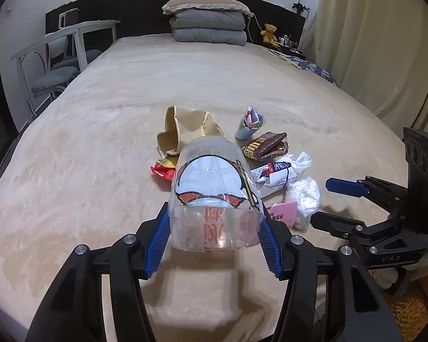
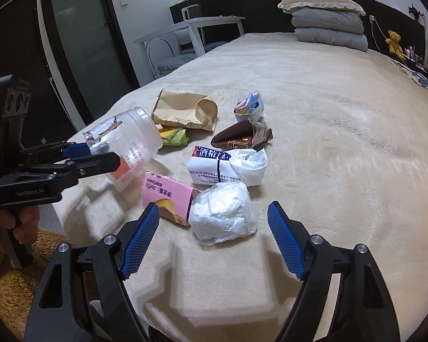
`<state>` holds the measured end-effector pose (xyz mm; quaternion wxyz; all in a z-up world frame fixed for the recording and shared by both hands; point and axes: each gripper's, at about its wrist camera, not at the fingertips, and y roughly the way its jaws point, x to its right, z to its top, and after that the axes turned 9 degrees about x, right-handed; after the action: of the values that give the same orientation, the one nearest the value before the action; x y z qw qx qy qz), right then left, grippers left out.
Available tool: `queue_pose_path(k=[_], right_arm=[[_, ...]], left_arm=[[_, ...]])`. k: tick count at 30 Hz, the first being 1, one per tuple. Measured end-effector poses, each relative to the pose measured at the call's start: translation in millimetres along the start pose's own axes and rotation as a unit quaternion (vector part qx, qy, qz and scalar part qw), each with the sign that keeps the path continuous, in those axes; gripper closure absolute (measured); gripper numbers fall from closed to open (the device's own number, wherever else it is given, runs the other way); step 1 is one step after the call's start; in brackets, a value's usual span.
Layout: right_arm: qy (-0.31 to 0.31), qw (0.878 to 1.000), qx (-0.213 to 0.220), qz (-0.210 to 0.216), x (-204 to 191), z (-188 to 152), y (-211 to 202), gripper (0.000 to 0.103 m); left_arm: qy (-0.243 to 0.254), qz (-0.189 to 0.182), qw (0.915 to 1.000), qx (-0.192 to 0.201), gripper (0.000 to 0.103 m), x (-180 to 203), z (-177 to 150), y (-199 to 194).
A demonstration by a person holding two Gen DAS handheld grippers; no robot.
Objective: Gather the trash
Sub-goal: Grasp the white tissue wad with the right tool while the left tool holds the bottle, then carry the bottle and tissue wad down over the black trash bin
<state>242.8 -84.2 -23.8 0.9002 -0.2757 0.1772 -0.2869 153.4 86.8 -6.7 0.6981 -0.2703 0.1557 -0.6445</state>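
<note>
My left gripper [image 1: 214,228] is shut on a clear plastic jar [image 1: 211,188] and holds it on its side above the beige bed; the jar also shows in the right wrist view [image 2: 128,142]. Trash lies in a loose pile: a brown paper bag [image 2: 182,111], a small paper cup [image 2: 249,108], a brown wrapper [image 2: 239,138], a white wipes pack [image 2: 222,165], a pink packet [image 2: 168,196] and a crumpled white plastic wad [image 2: 222,213]. My right gripper [image 2: 214,222] is open, its jaws on either side of the white wad, just short of it.
The bed [image 1: 128,99] carries folded grey bedding and a pillow [image 1: 208,25] at its head. A white desk and chairs [image 1: 57,57] stand to the left. A teddy bear [image 1: 269,32] and curtains [image 1: 379,42] are on the right. A yellow rug [image 2: 17,285] lies below the bed edge.
</note>
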Motion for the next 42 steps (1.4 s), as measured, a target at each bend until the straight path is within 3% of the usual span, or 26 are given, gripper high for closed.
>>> queue_pose_path(k=[9,11,14,17,20,42], right_arm=[[0.024,1.000,-0.014,0.002,7.0,0.3,18.0,0.026],[0.033,0.999,-0.016,0.003,11.6,1.4,19.8,0.034],[0.034,0.999,-0.019,-0.003,13.6,0.2,19.6,0.037],[0.028,0.999,-0.024,0.000,12.9,-0.2,21.8,0.048],[0.019,1.000,-0.021,-0.002,12.4,-1.4,20.4,0.051],[0.049,0.998,0.021,-0.020,11.4,-12.6,-38.3,0.053]], left_arm=[[-0.013,-0.003,0.9999,0.003,0.048,-3.7,-7.9,-12.3],[-0.014,-0.003,0.9999,0.004,0.048,-4.1,-8.4,-13.4],[-0.016,-0.004,0.9999,0.006,0.048,-4.5,-8.8,-15.0],[-0.017,-0.005,0.9998,0.007,0.048,-4.8,-9.6,-15.0],[-0.015,-0.006,0.9998,0.008,0.048,-4.7,-9.5,-15.9],[-0.018,-0.018,0.9993,0.027,0.048,10.9,-20.6,-35.2]])
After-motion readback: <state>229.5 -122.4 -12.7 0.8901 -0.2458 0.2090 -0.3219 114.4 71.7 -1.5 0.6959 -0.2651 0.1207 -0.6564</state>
